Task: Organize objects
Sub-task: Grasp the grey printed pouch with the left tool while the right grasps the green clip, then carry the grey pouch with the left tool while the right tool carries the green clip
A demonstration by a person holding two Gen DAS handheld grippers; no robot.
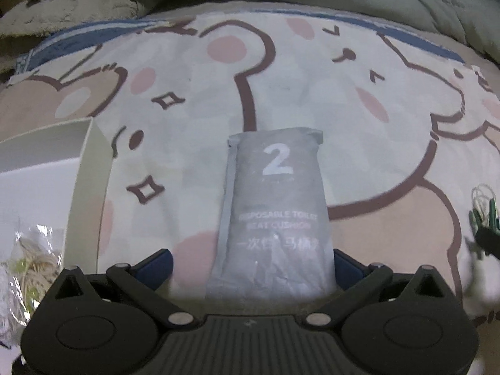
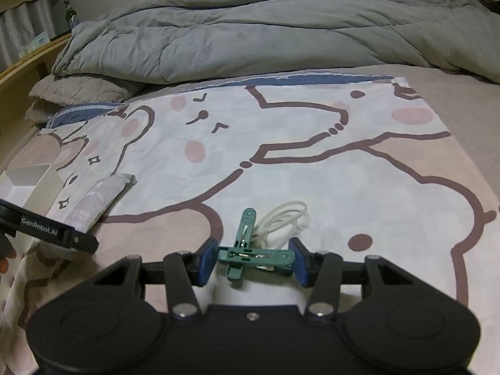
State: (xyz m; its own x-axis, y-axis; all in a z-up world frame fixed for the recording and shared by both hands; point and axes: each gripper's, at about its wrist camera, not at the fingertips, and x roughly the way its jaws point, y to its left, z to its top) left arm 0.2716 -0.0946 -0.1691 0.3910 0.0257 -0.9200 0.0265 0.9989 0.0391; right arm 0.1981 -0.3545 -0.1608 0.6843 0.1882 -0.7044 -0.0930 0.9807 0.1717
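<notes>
Reading from the left of your left wrist view, a white open box (image 1: 47, 156) sits on the bear-print sheet (image 1: 187, 93), with a crinkled clear bag of rubber bands (image 1: 28, 262) in front of it. At centre, your left claw (image 1: 253, 265) is clamped on a grey packet (image 1: 275, 212) marked "2", its blue pads (image 1: 159, 265) pressing the packet's two long edges near the lower end. At the far right edge lie green pegs and a pale cord, partly cut off by the frame.

In your right wrist view, the same box (image 2: 28, 184) and packet (image 2: 100, 197) appear at the left, with the black body of the left tool in front of them. At centre, your right claw (image 2: 254, 262) grips a green clothes peg (image 2: 259, 257) crosswise between its blue pads (image 2: 207, 262). A second green peg (image 2: 247, 226) stands tilted just behind it, touching a coil of white cord (image 2: 281, 222) on the sheet (image 2: 312, 131). A rumpled grey duvet (image 2: 265, 31) fills the bed beyond.
</notes>
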